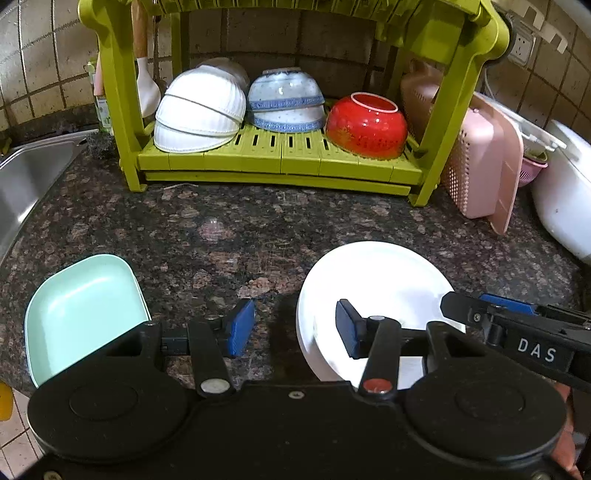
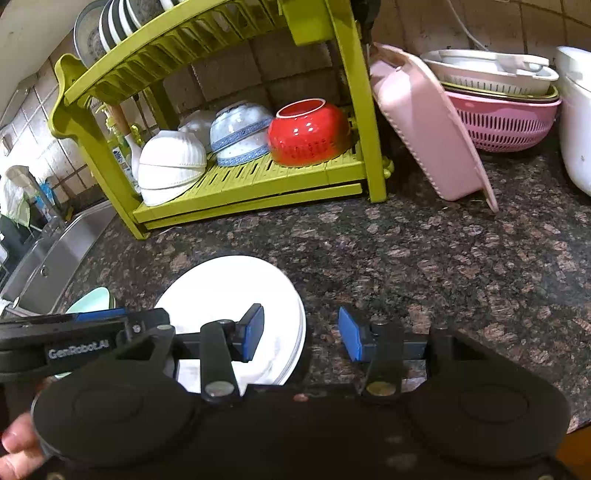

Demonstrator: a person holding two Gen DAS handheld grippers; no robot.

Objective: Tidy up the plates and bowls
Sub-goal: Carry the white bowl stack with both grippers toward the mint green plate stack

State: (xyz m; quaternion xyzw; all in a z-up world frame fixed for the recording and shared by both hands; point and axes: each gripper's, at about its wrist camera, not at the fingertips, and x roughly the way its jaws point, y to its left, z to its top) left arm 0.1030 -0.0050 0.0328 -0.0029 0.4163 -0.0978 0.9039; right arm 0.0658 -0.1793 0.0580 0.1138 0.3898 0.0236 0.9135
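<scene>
Home kitchen: granite counter [image 1: 258, 221], steel sink [image 1: 26, 177], green dish rack [image 1: 280, 162], tiled wall [image 1: 33, 55].

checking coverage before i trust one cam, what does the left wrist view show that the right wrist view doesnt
Only left wrist: the whole mint dish, the wall socket.
Only right wrist: plates on the rack's top tier, the pink colander, a hand.
Both: green rack, red bowl, white plates, both grippers open.

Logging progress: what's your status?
Both tools open: left tool, right tool. Round white plates stacked on speckled granite counter, ungrasped. Path unobstructed.
</scene>
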